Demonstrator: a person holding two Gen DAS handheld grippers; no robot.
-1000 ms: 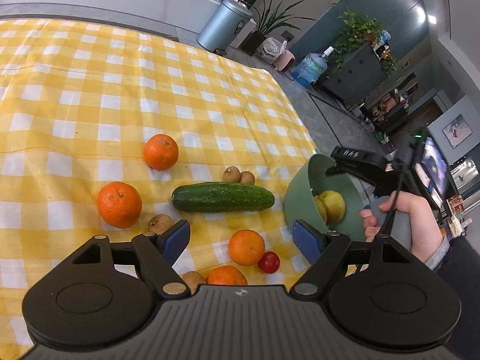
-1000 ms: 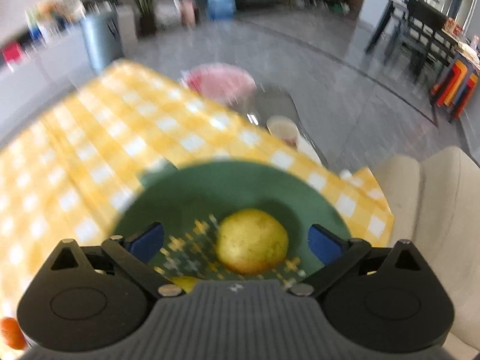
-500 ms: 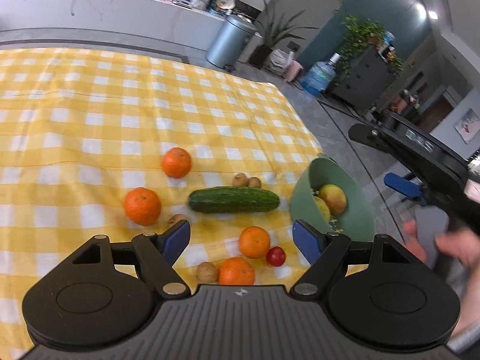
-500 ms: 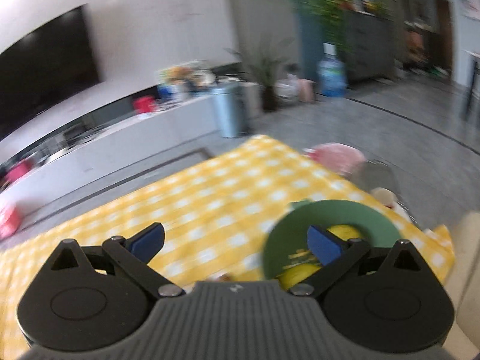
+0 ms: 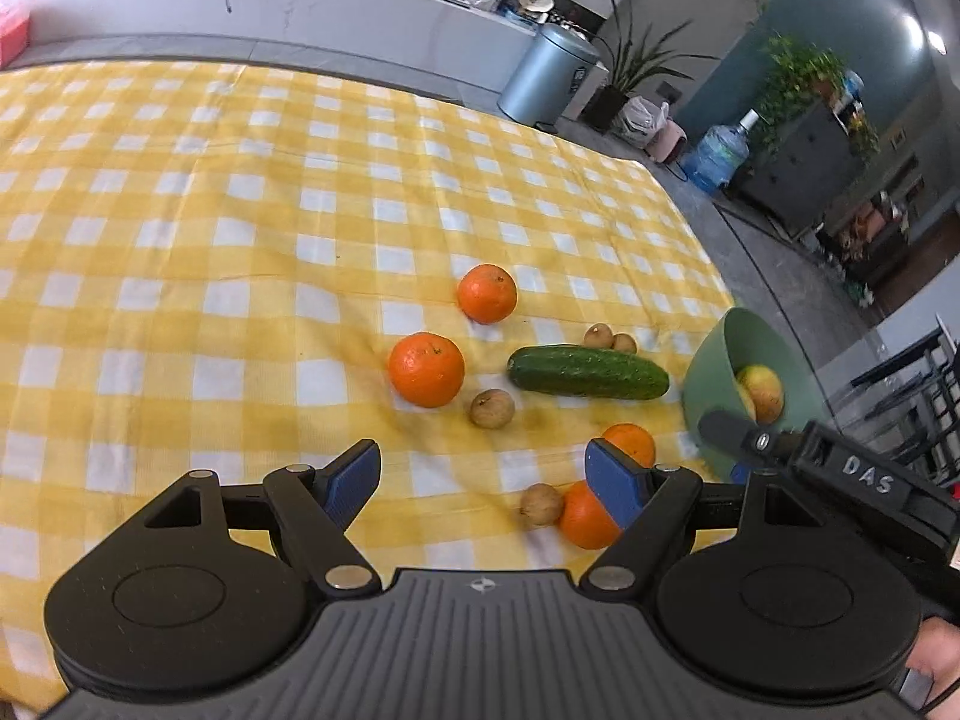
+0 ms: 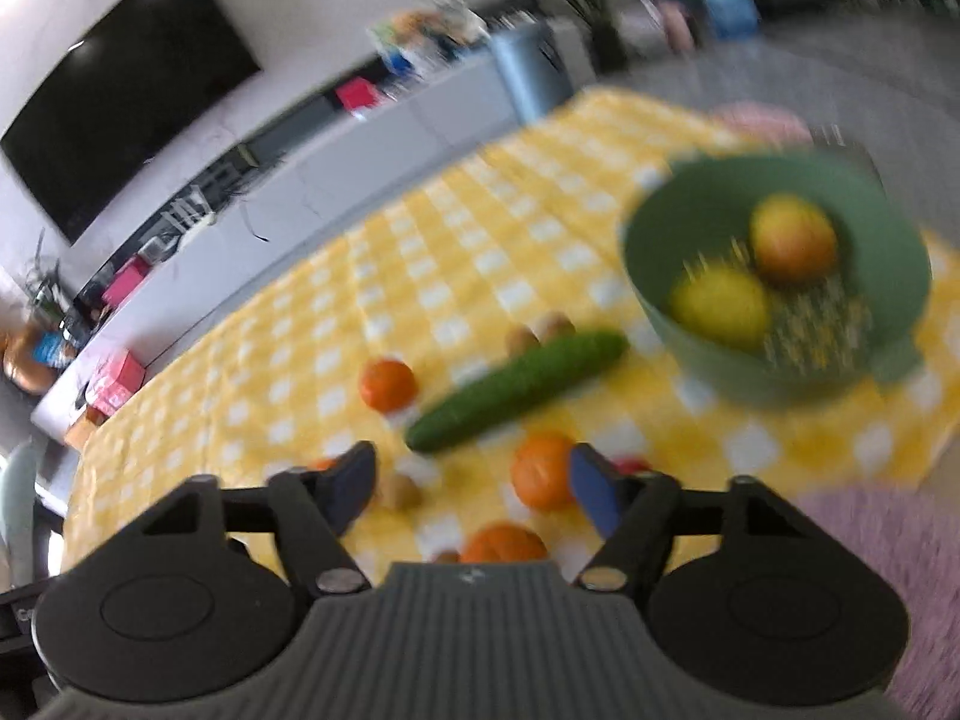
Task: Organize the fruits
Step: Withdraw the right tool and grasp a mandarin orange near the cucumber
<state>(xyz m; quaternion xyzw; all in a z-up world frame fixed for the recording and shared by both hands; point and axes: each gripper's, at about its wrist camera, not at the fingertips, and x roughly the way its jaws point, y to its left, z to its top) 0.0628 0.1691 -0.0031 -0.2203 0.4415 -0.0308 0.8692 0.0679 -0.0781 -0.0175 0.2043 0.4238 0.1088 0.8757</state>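
A green bowl [image 5: 774,354] at the table's right edge holds two yellowish fruits [image 6: 792,237]; it also shows in the right wrist view [image 6: 660,252]. Several oranges [image 5: 426,369], a cucumber [image 5: 587,371] and small brown fruits [image 5: 492,408] lie on the yellow checked cloth [image 5: 240,240]. My left gripper [image 5: 483,477] is open and empty, above the cloth near the fruits. My right gripper [image 6: 471,480] is open and empty, above an orange [image 6: 540,471] and the cucumber [image 6: 516,390]; its body shows in the left wrist view [image 5: 840,468].
A small red fruit [image 6: 630,466] peeks beside my right fingertip. A grey bin [image 5: 549,81], plants and a water bottle [image 5: 717,150] stand on the floor beyond the table. A long counter [image 5: 270,18] runs behind. A pink mat [image 6: 888,546] lies at the right.
My right gripper has pulled back from over the bowl and swung left, now facing the fruits on the cloth. My left gripper has drawn back and turned slightly left.
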